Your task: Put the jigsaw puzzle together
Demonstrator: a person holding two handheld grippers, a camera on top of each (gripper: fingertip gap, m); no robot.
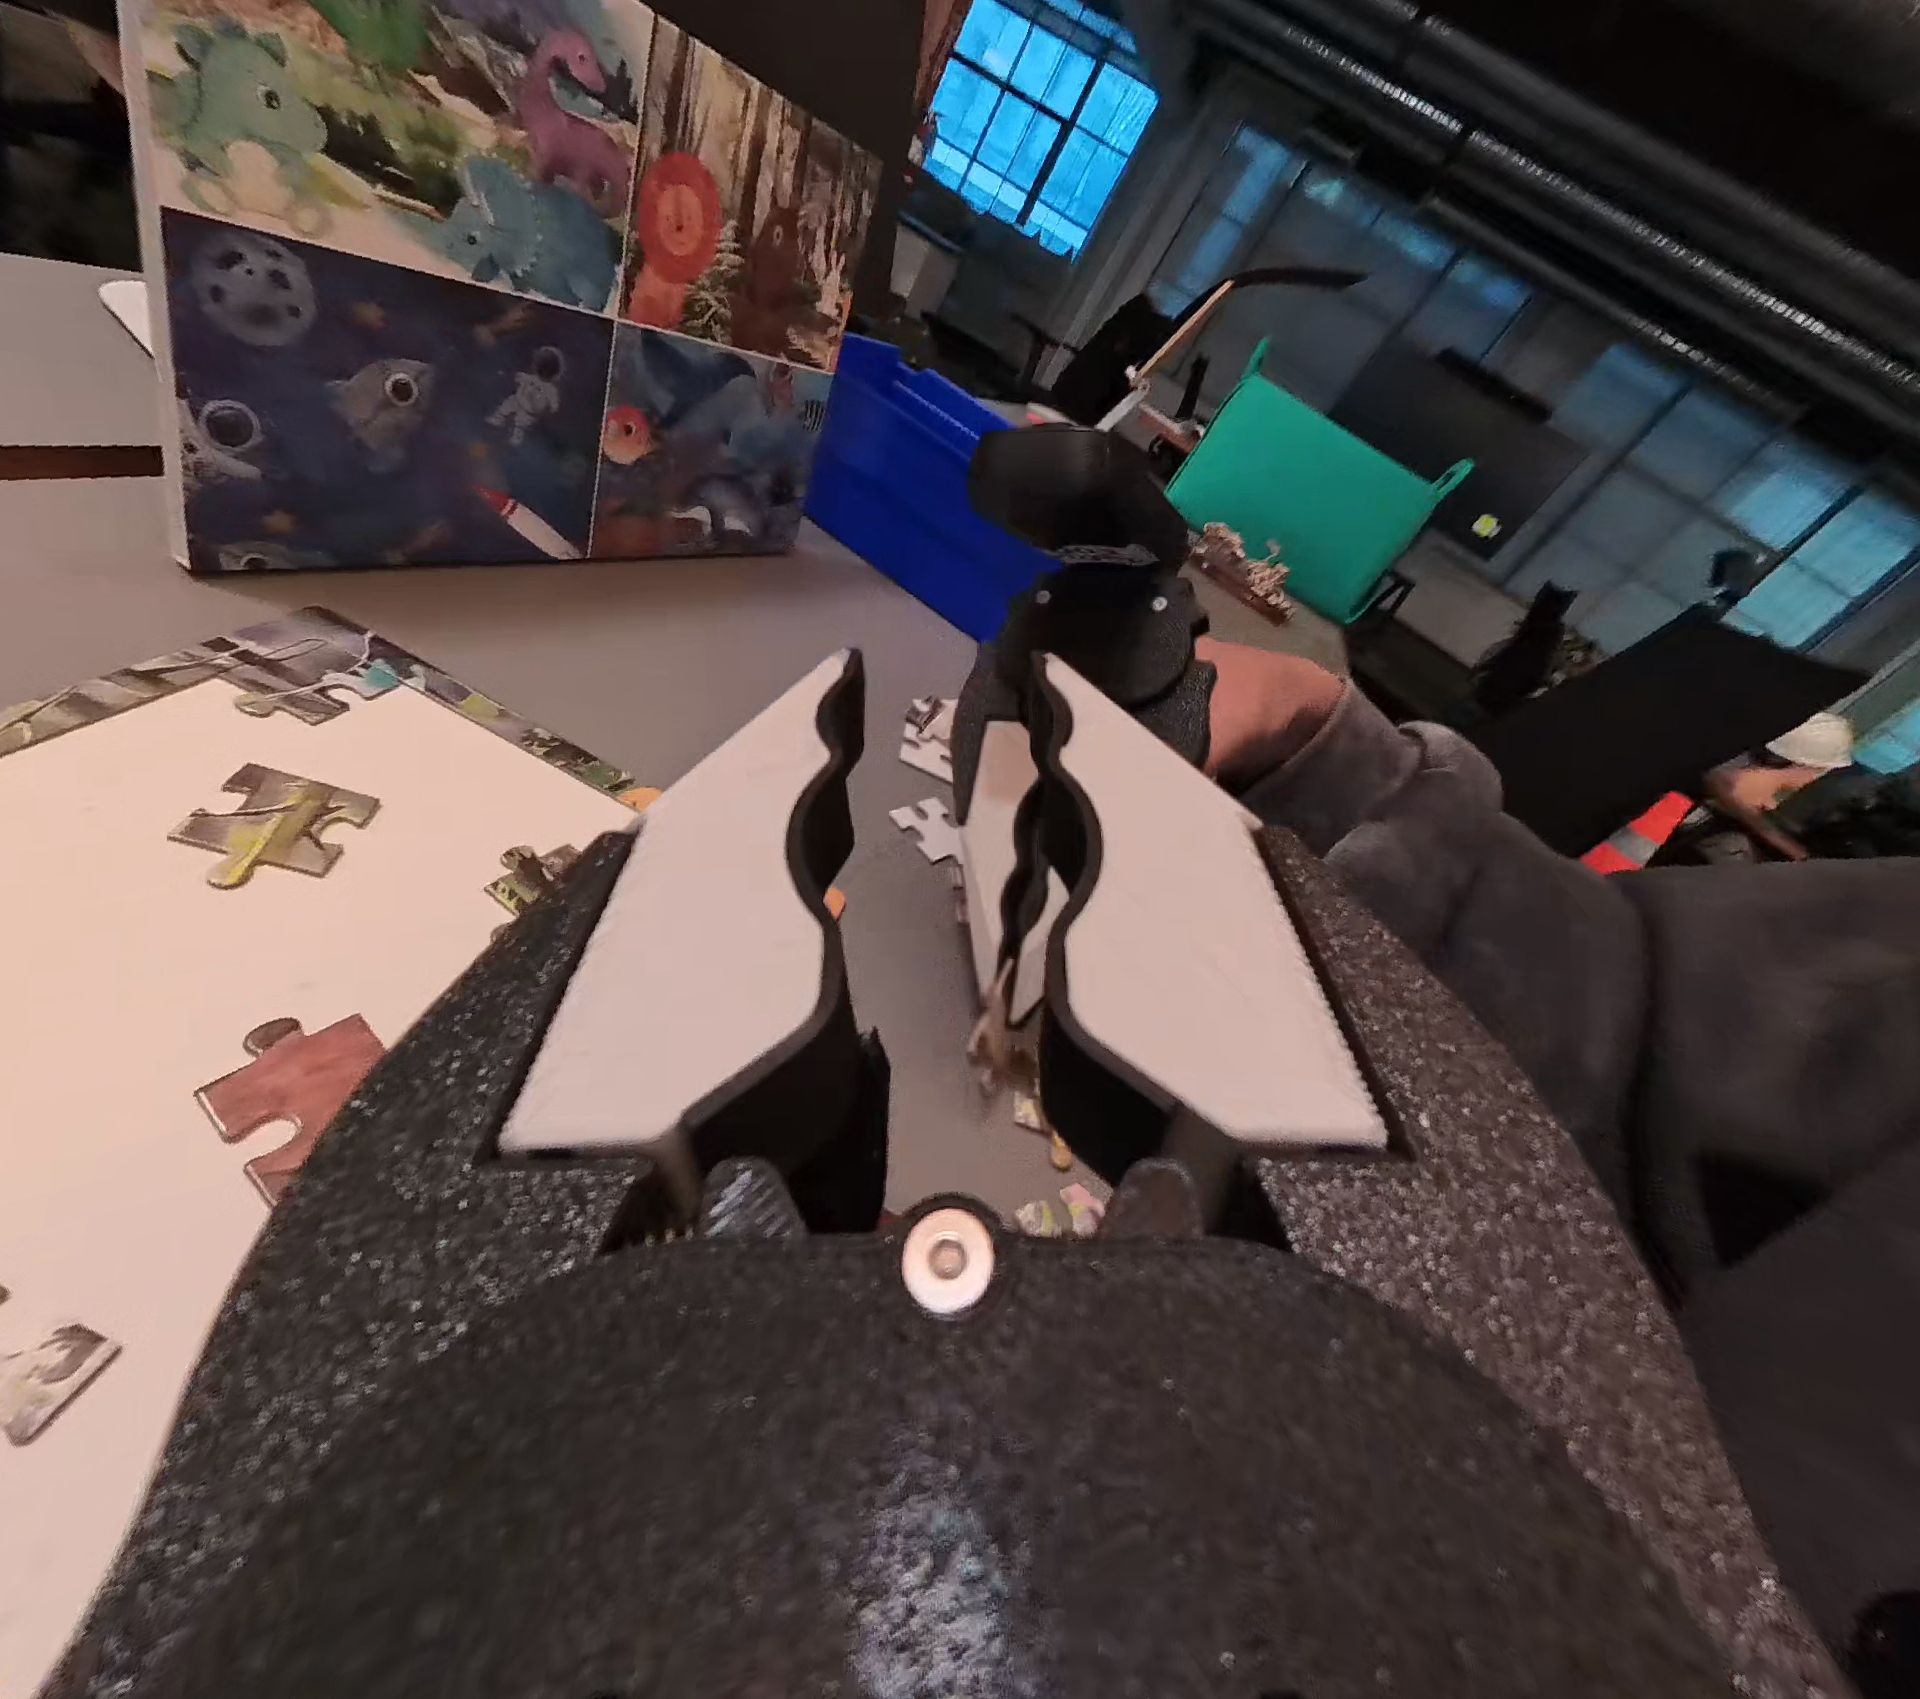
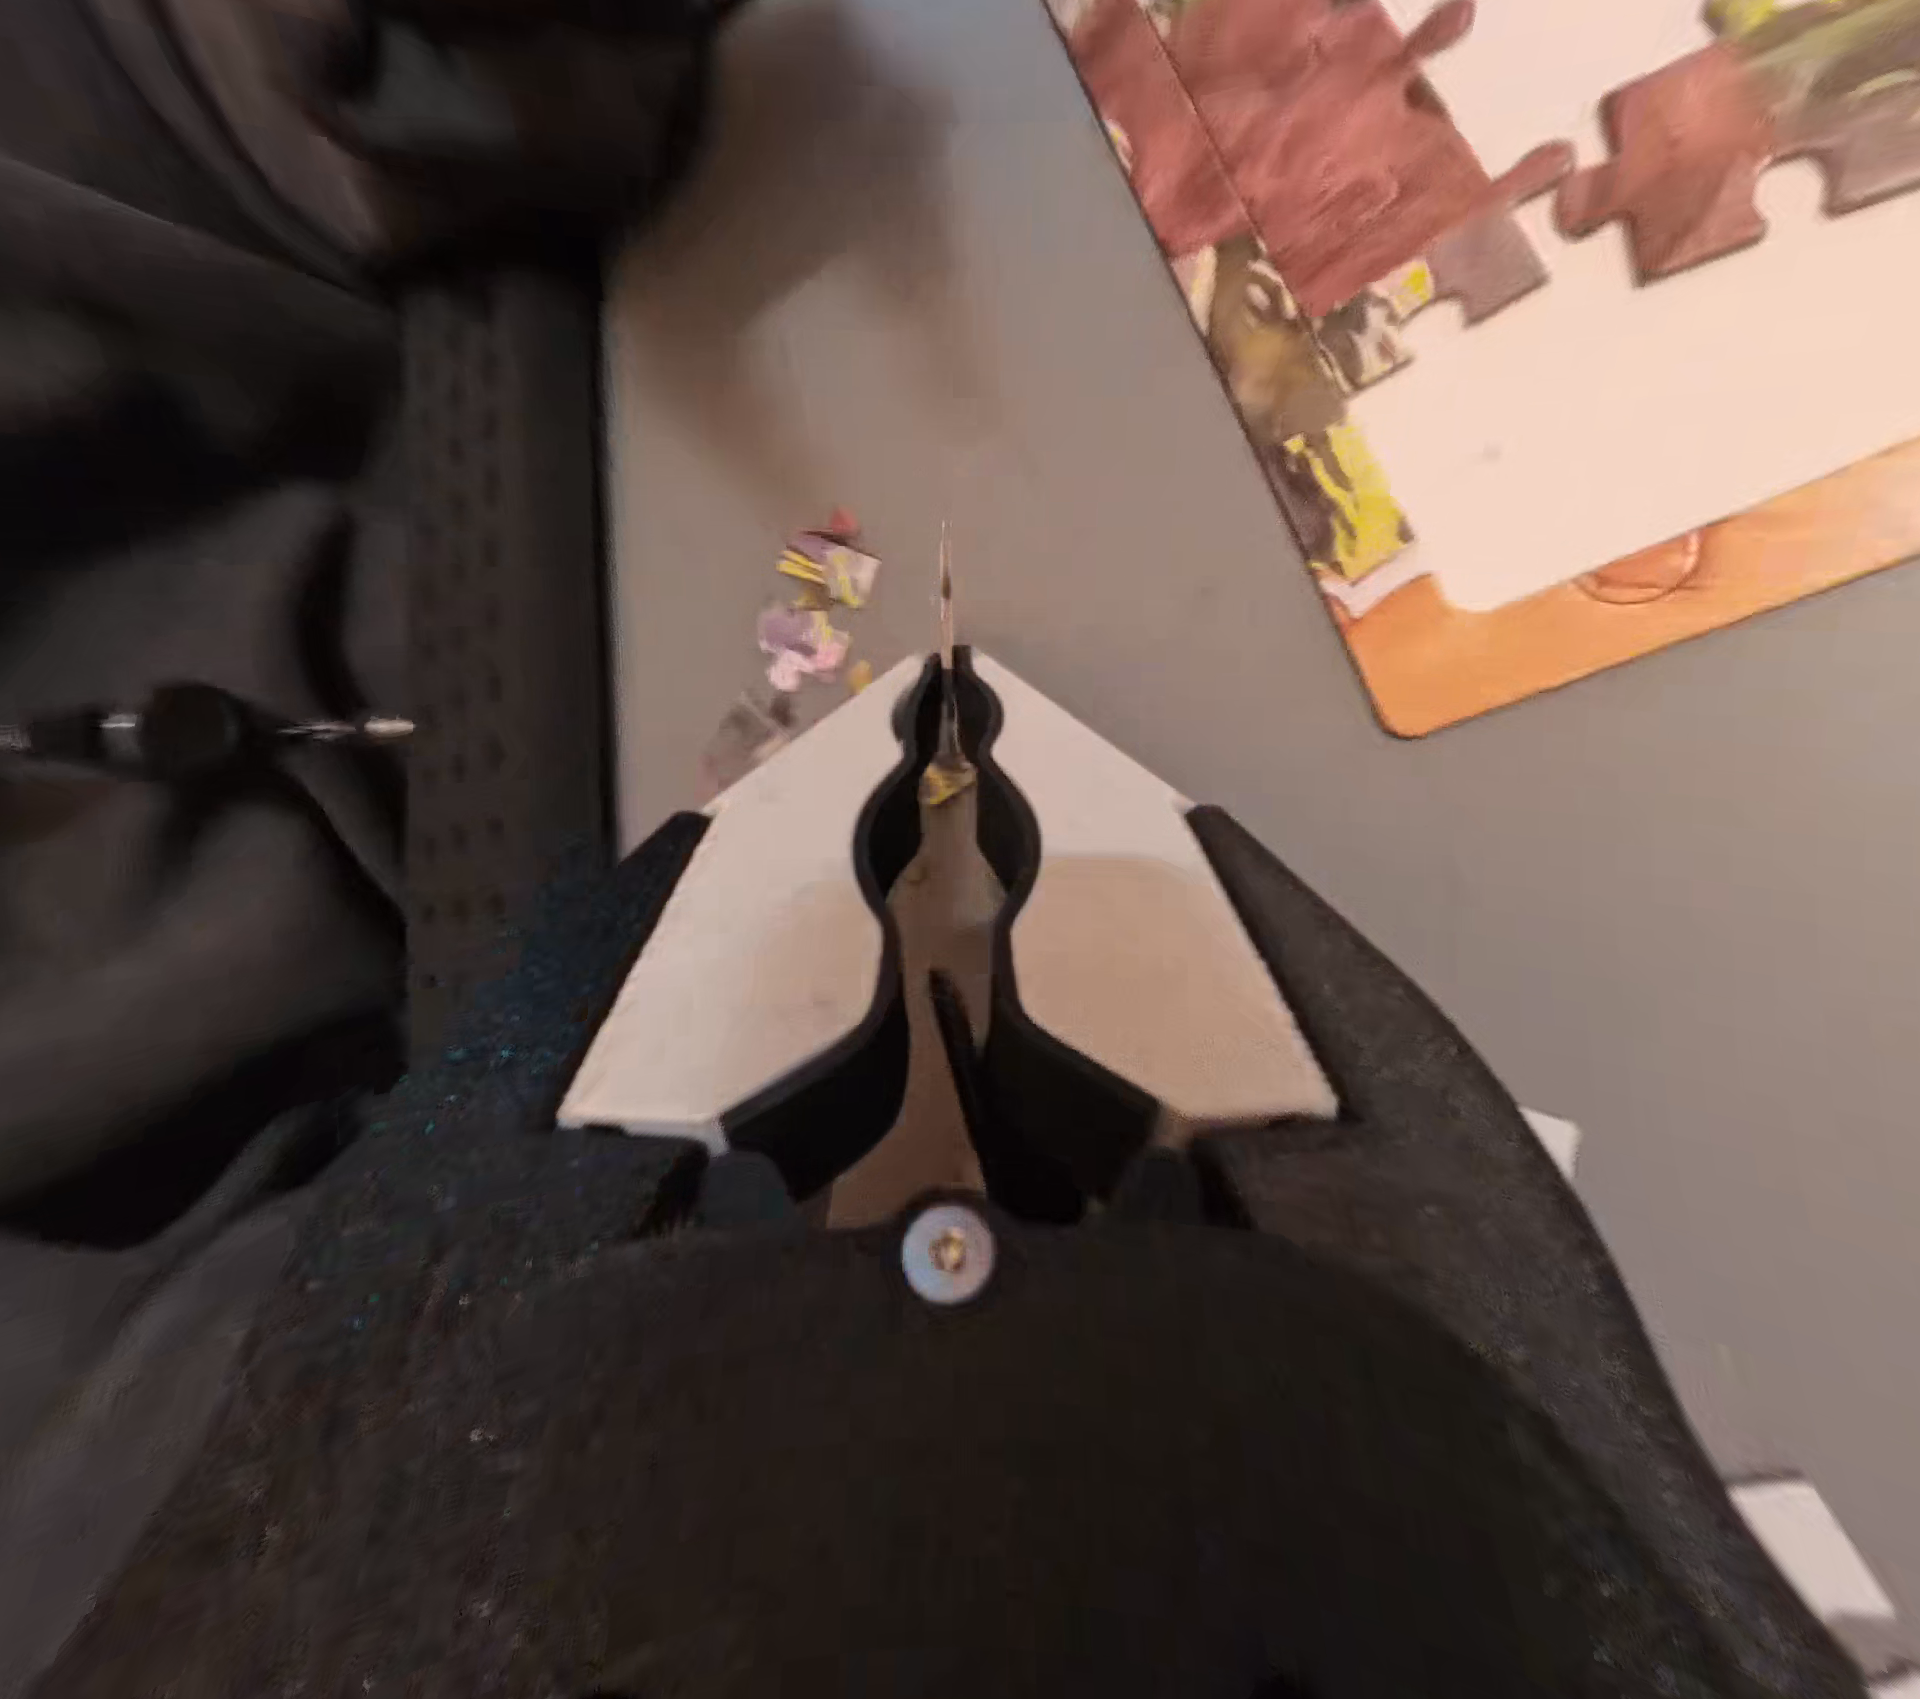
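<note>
The puzzle board (image 1: 94, 974) lies on the grey table at the left, white inside, with border pieces and several loose pieces on it. In the right wrist view the puzzle board (image 2: 1558, 423) is at the upper right, with brown and green pieces joined along its edge. My left gripper (image 1: 948, 683) is open and empty above the table beside the board. My right gripper (image 2: 945, 662) is shut on a puzzle piece (image 2: 944, 589), seen edge-on and held off the table. It also shows in the left wrist view (image 1: 1013, 943), pointing down. Loose pieces (image 2: 821, 600) lie beneath it.
The upright puzzle box (image 1: 416, 247) with animal and space pictures stands at the back left. A blue bin (image 1: 914, 486) sits behind it, and a green bag (image 1: 1299, 496) is farther off. More loose pieces (image 1: 925, 745) lie on the table. A person's sleeve (image 2: 208, 247) fills the left. The grippers' ends are close to 15 centimeters from one another.
</note>
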